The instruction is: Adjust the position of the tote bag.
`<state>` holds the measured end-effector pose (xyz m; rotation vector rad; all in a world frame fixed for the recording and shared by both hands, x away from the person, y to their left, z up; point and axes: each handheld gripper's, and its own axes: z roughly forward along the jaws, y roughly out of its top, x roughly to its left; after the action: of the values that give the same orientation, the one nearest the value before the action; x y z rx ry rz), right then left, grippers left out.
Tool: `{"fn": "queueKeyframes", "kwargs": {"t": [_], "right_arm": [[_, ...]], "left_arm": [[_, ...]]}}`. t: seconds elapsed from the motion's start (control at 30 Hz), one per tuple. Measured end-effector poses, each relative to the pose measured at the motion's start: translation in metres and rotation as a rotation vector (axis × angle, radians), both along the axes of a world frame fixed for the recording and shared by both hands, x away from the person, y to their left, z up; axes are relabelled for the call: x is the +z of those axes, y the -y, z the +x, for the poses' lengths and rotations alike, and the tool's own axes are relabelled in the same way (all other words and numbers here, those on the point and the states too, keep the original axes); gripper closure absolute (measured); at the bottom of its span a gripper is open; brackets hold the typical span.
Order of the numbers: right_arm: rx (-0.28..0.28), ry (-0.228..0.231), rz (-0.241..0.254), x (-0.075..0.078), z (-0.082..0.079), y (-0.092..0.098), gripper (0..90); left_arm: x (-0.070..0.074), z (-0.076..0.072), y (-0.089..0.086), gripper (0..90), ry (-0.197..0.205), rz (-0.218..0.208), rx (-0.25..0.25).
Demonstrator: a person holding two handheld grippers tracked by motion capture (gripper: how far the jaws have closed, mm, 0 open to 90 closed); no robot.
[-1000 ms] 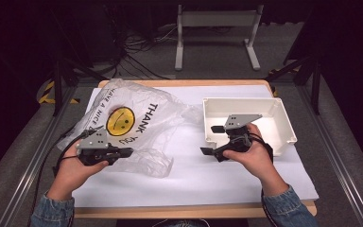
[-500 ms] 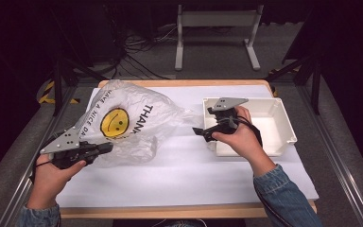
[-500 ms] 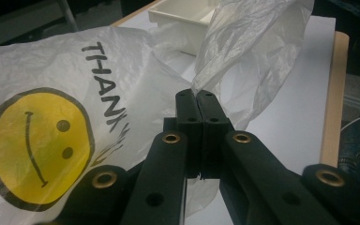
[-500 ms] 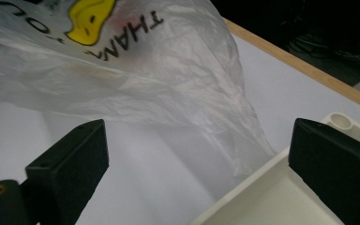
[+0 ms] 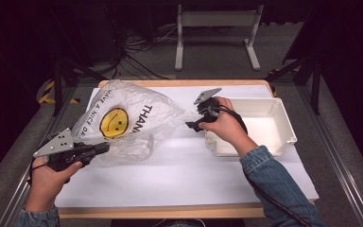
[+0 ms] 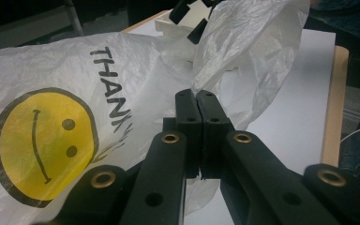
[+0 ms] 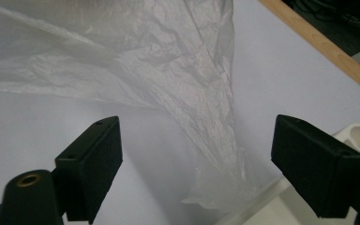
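The plastic bag [image 5: 127,120] lay toward the desk's left edge, one edge apparently pinched in the closed left gripper [image 6: 198,105]. The right gripper [image 7: 194,154], jaws wide and just narrowing, faced the bag's free corner beside the white bin [image 5: 283,130]; next it needed to close on that film.

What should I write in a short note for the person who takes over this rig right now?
Left hand-held gripper: shut on the near edge of the smiley-face plastic bag, lifting it off the table.
Right hand-held gripper: open, its jaws have just been closing, with the bag's far corner between them but not pinched.
White bin: at the right, nothing visible inside.
Done: one side of the bag is held.
Left: probably grip the other side and spread the bag open.
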<state>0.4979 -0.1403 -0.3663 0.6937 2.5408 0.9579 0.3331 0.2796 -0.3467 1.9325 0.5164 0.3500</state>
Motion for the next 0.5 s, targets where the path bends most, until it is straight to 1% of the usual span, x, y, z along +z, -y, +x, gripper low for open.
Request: {"fn": "queueKeyframes", "kwargs": {"t": [0.03, 0.07, 0.1, 0.17, 0.23, 0.3, 0.33, 0.43, 0.5], "right_arm": [[0.006, 0.005, -0.007, -0.002, 0.003, -0.002, 19.9], [0.007, -0.006, -0.014, -0.003, 0.005, -0.005, 21.6], [0.013, -0.016, -0.024, -0.004, 0.007, -0.007, 20.6], [0.012, -0.016, -0.033, -0.007, 0.009, -0.011, 21.3], [-0.001, -0.040, -0.050, -0.011, 0.012, -0.014, 21.0], [-0.001, -0.056, -0.080, -0.015, 0.014, -0.017, 22.5], [-0.008, -0.058, -0.089, -0.016, 0.015, -0.019, 21.6], [-0.016, -0.060, -0.134, -0.018, 0.019, -0.024, 22.7], [-0.017, -0.071, -0.156, -0.018, 0.022, -0.026, 28.2]], "left_arm": [[0.000, 0.001, 0.000, 88.9, -0.001, 0.001, -0.002], [-0.001, 0.001, -0.001, 88.7, 0.000, -0.002, -0.002], [-0.001, 0.002, -0.001, 88.2, -0.001, -0.006, -0.001], [-0.002, 0.003, -0.002, 87.7, -0.004, -0.016, -0.001], [-0.002, 0.003, -0.002, 87.6, -0.006, -0.016, -0.003], [-0.002, 0.003, -0.001, 87.6, -0.006, -0.014, -0.007], [-0.002, 0.003, -0.001, 87.6, -0.008, -0.012, -0.009], [-0.002, 0.003, 0.001, 87.6, -0.005, -0.009, -0.013], [-0.002, 0.003, 0.002, 87.6, -0.007, -0.005, -0.016]]}}
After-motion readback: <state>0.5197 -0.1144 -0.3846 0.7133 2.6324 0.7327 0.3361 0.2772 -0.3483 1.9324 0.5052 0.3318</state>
